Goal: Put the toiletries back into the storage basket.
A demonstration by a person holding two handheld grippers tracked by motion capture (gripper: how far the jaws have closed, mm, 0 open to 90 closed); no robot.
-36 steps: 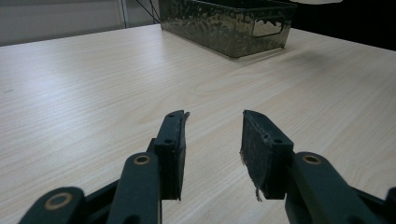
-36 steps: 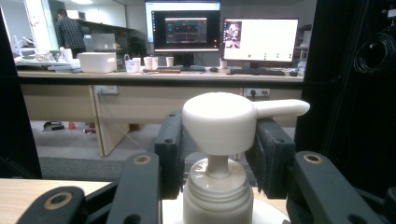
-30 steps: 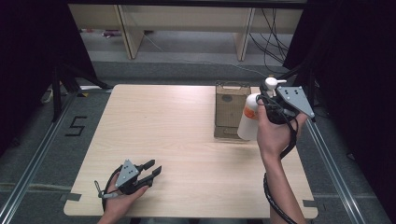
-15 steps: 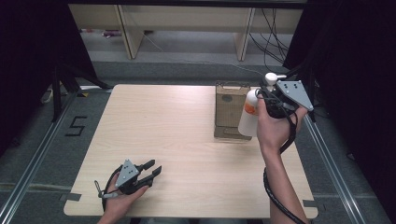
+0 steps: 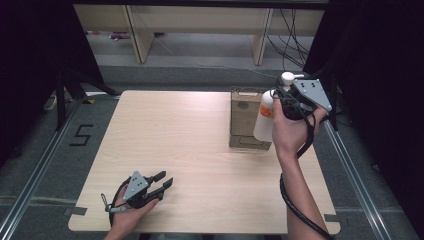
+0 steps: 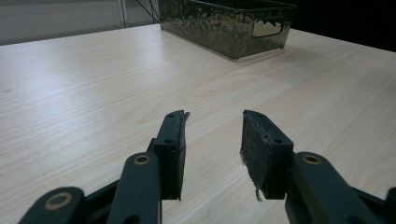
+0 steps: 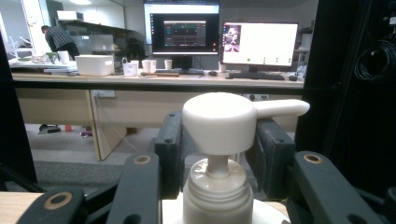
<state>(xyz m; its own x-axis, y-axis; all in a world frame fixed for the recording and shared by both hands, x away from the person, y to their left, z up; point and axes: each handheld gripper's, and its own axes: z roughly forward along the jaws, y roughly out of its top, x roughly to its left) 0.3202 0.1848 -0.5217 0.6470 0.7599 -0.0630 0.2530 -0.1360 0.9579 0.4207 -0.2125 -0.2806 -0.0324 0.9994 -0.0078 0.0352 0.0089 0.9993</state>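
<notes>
A: What changed just now?

B: My right gripper, clamped on the pump bottle at its neck, has tipped it more upright and edged it back, just beside the metal bin.

A: Meaning?

B: Probably it goes in the bin. My left gripper rests near the table edge, jaws apart, empty.

High view: overhead, faced forward-down on table. Left gripper view: low, close, faced bin, shared. Right gripper view: close, faced outward at desks.
</notes>
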